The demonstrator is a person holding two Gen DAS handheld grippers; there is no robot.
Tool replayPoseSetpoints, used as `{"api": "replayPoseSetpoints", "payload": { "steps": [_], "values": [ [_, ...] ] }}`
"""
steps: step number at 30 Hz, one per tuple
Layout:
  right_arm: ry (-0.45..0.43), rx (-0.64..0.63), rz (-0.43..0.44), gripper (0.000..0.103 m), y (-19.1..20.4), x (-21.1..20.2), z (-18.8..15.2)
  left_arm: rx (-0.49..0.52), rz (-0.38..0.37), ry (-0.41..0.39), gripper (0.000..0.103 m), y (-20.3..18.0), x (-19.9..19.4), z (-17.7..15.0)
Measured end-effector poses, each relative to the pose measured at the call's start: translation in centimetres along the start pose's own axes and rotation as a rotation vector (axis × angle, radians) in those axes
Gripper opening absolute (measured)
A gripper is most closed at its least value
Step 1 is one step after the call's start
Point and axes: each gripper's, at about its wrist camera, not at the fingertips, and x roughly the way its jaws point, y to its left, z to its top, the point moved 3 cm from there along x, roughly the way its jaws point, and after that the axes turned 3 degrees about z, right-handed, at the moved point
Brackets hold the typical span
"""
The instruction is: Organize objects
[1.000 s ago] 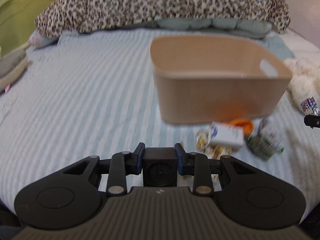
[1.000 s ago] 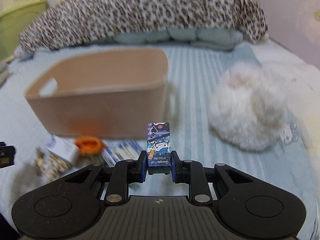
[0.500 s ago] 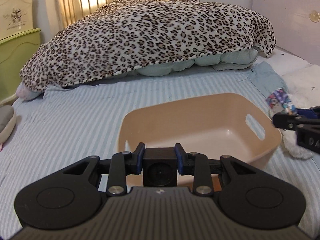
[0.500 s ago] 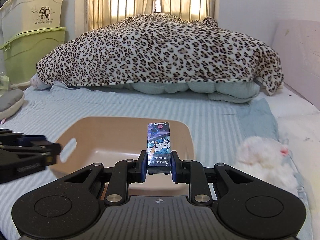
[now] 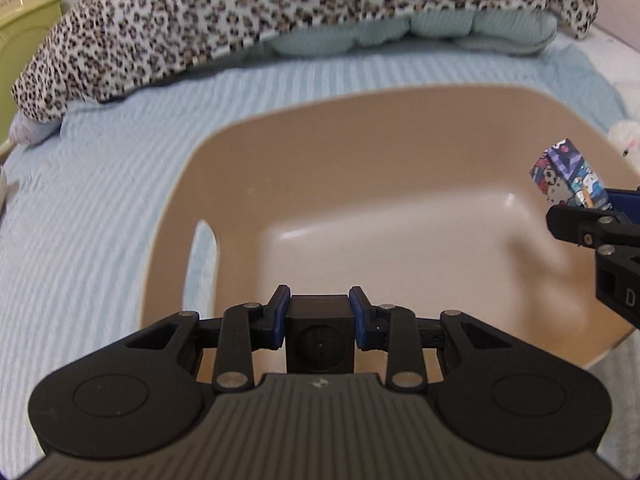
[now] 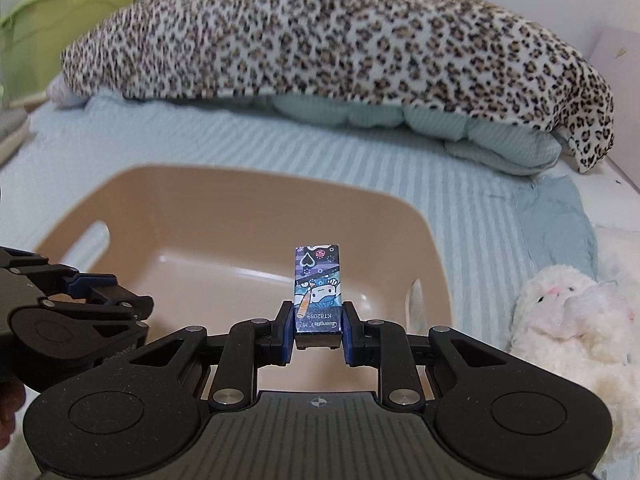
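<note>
A tan plastic bin (image 5: 240,168) with handle slots sits on the striped bed; its inside looks bare. It also shows in the right wrist view (image 6: 200,208). My left gripper (image 5: 319,312) is shut on a small black cube (image 5: 319,338) and hangs over the bin's near wall. My right gripper (image 6: 317,330) is shut on a small cartoon-printed card box (image 6: 317,284), held upright over the bin's near right side. That box (image 5: 568,178) and the right gripper's fingers (image 5: 580,226) show at the right edge of the left wrist view.
A leopard-print blanket (image 6: 320,40) over pale green bedding lies across the back of the bed. A white plush toy (image 6: 568,312) lies right of the bin. Green storage boxes (image 6: 60,12) stand at the far left.
Both grippers rose from the pile of small objects in front of the bin and moved forward over its rim. Each keeps hold of its object. The bin now fills the views.
</note>
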Motion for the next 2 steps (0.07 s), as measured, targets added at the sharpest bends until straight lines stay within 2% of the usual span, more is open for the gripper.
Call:
{"api": "replayPoseSetpoints", "payload": {
  "steps": [2],
  "values": [
    [0.014, -0.003, 0.000, 0.021, 0.10, 0.37, -0.48, -0.005, -0.001, 0.006, 0.034, 0.21, 0.29, -0.23]
  ]
}}
